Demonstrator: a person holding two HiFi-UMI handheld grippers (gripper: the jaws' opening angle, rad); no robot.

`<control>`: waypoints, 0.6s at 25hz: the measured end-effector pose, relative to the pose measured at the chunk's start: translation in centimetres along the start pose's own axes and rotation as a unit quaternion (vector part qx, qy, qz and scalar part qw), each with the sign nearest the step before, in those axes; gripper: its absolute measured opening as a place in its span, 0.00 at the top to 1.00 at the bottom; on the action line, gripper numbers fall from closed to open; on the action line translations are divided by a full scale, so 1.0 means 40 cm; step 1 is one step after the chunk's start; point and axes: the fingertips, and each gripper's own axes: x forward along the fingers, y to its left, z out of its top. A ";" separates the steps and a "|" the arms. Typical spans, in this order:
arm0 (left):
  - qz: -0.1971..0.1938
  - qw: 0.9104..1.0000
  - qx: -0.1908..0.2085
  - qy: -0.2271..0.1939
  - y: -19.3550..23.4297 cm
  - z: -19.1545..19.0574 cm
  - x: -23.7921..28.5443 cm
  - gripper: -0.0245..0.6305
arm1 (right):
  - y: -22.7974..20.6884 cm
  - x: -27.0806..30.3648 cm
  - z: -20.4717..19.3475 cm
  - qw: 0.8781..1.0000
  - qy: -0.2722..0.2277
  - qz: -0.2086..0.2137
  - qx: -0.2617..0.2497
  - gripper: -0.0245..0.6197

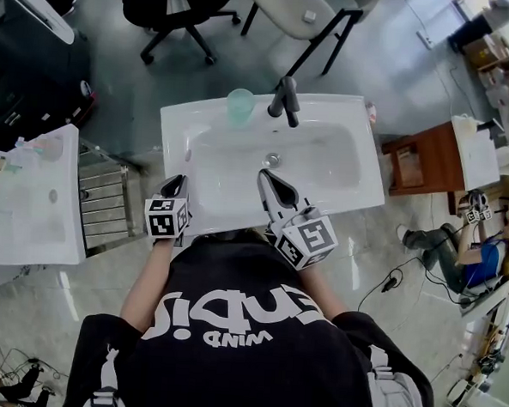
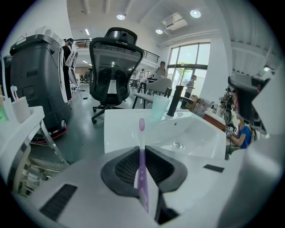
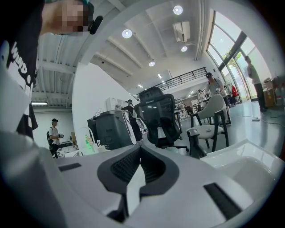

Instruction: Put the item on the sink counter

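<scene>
A person in a black shirt stands at a white sink (image 1: 350, 118), seen from above, with a gripper in each hand over its front edge. The left gripper (image 1: 176, 184) hangs over the front left rim, and its fingers are clamped on a purple toothbrush (image 2: 142, 171). The toothbrush sticks out past the fingertips, held in the air with its head pointing toward the back of the sink. The right gripper (image 1: 266, 177) reaches over the basin near the drain (image 1: 272, 160), its fingers pressed together with nothing between them. On the back rim a pale green cup (image 1: 240, 105) stands just left of a black faucet (image 1: 286, 100)
</scene>
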 end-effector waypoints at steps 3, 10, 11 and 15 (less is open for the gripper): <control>0.004 1.000 -0.004 0.017 0.004 -0.015 0.011 0.88 | 0.000 -0.004 0.000 1.000 0.001 -0.002 0.000 0.93; 0.023 0.998 0.022 0.055 0.012 -0.039 0.039 0.88 | 0.002 -0.006 -0.005 1.000 0.002 -0.004 0.000 0.93; 0.026 0.998 0.024 0.058 0.015 -0.042 0.041 0.88 | 0.003 -0.007 -0.005 1.000 0.002 -0.004 0.000 0.93; 0.033 0.997 0.026 0.070 0.019 -0.052 0.049 0.88 | -0.001 -0.010 -0.007 1.000 0.001 -0.006 0.001 0.93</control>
